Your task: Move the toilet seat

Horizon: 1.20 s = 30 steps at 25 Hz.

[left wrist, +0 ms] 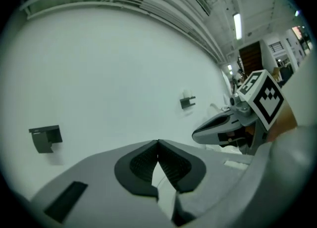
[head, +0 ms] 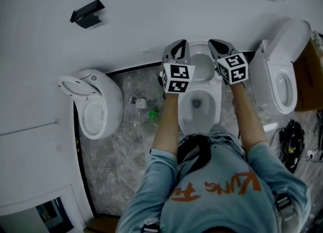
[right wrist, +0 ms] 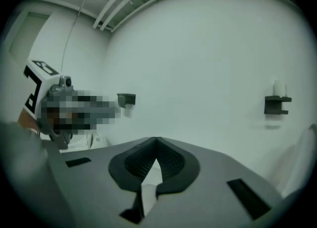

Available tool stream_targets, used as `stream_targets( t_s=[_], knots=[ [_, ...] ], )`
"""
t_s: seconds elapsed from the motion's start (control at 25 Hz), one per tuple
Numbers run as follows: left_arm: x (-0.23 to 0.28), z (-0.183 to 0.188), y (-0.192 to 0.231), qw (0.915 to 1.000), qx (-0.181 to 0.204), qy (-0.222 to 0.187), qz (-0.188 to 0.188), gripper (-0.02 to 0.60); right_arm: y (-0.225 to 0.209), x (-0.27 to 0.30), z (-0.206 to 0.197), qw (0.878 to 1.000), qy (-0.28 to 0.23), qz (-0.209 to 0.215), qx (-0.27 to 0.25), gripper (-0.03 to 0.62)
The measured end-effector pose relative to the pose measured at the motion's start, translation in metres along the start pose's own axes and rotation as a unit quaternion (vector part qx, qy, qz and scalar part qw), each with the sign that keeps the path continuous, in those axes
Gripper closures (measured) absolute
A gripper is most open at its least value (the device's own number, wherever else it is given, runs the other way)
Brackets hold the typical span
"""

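1. The white oval plastic toilet seat point(head: 202, 66) stood raised at the back of the white ceramic toilet bowl point(head: 198, 106). It leaned toward the plain white wall point(head: 151, 4), and the bowl's opening lay bare below it. Seat and lid could not be told apart.
2. That toilet sat at the back edge of the grey marble-patterned floor point(head: 121, 166), between a second white toilet point(head: 96, 106) near the floor's left edge and a third white toilet point(head: 278, 78) toward its right edge.
3. The left gripper point(head: 177, 46) hovered just beside the raised seat's left side and the right gripper point(head: 218, 46) just beside its right side. Whether either brushed it could not be told.
4. In the left gripper view, the left gripper point(left wrist: 158, 143) had its dark ribbed pads point(left wrist: 141, 162) pressed together at the tips, with only pale background showing behind them.
5. In the right gripper view, the right gripper point(right wrist: 157, 139) was closed tip to tip in the same way, with nothing pinched.
6. Both gripper views faced the wall and its black brackets point(right wrist: 276, 104), not the seat.
7. The lift looked essentially complete, with the seat up and let go. At most, drawing the grippers away seemed left, unless the seat was meant to come back down.
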<state>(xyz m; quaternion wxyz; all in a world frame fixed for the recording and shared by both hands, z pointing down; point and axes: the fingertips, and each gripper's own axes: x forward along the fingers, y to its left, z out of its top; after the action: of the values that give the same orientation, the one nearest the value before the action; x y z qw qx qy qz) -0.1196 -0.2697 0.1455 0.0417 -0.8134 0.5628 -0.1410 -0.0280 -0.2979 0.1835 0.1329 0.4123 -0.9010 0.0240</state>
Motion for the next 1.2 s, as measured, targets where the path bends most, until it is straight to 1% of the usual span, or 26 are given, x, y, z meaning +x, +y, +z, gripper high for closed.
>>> stream_targets(
  t_s=[0.08, 0.12, 0.24, 0.32, 0.36, 0.4, 0.44, 0.56, 0.64, 0.72, 0.92, 1.2],
  knots=[
    [-0.016, 0.010, 0.003, 0.9984, -0.050, -0.018, 0.019, 0.578, 0.007, -0.015, 0.017, 0.999, -0.036, 0.000, 0.028, 0.595],
    [-0.023, 0.015, 0.002, 0.9962, -0.078, -0.028, 0.029, 0.578, 0.009, -0.024, 0.023, 0.998, -0.047, -0.004, 0.039, 0.595],
    [-0.049, 0.026, -0.001, 0.9857, -0.151, -0.049, 0.057, 0.578, 0.004, -0.055, 0.040, 0.994, -0.066, -0.031, 0.075, 0.595],
    [-0.064, 0.035, -0.005, 0.9781, -0.184, -0.062, 0.076, 0.578, -0.009, -0.078, 0.056, 0.991, -0.088, -0.050, 0.091, 0.594],
    [-0.070, 0.036, -0.009, 0.9761, -0.189, -0.065, 0.085, 0.578, -0.013, -0.089, 0.060, 0.990, -0.095, -0.054, 0.090, 0.594],
    [-0.075, 0.035, -0.017, 0.9763, -0.187, -0.063, 0.088, 0.580, -0.014, -0.099, 0.058, 0.990, -0.093, -0.057, 0.084, 0.594],
    [-0.078, 0.032, -0.026, 0.9782, -0.180, -0.058, 0.086, 0.578, -0.014, -0.108, 0.051, 0.992, -0.085, -0.061, 0.076, 0.594],
    [-0.081, 0.039, -0.054, 0.9855, -0.144, -0.048, 0.076, 0.578, -0.016, -0.126, 0.032, 0.994, -0.063, -0.063, 0.058, 0.595],
    [-0.084, 0.048, -0.072, 0.9884, -0.124, -0.046, 0.075, 0.578, -0.018, -0.136, 0.027, 0.995, -0.060, -0.057, 0.049, 0.595],
    [-0.086, 0.053, -0.084, 0.9900, -0.113, -0.044, 0.072, 0.580, -0.021, -0.144, 0.028, 0.995, -0.065, -0.056, 0.047, 0.595],
    [-0.092, 0.062, -0.101, 0.9903, -0.103, -0.042, 0.084, 0.578, -0.023, -0.166, 0.033, 0.995, -0.076, -0.047, 0.033, 0.595],
    [-0.095, 0.071, -0.115, 0.9892, -0.100, -0.048, 0.096, 0.579, -0.033, -0.190, 0.035, 0.995, -0.086, -0.048, 0.021, 0.595]
  ],
)
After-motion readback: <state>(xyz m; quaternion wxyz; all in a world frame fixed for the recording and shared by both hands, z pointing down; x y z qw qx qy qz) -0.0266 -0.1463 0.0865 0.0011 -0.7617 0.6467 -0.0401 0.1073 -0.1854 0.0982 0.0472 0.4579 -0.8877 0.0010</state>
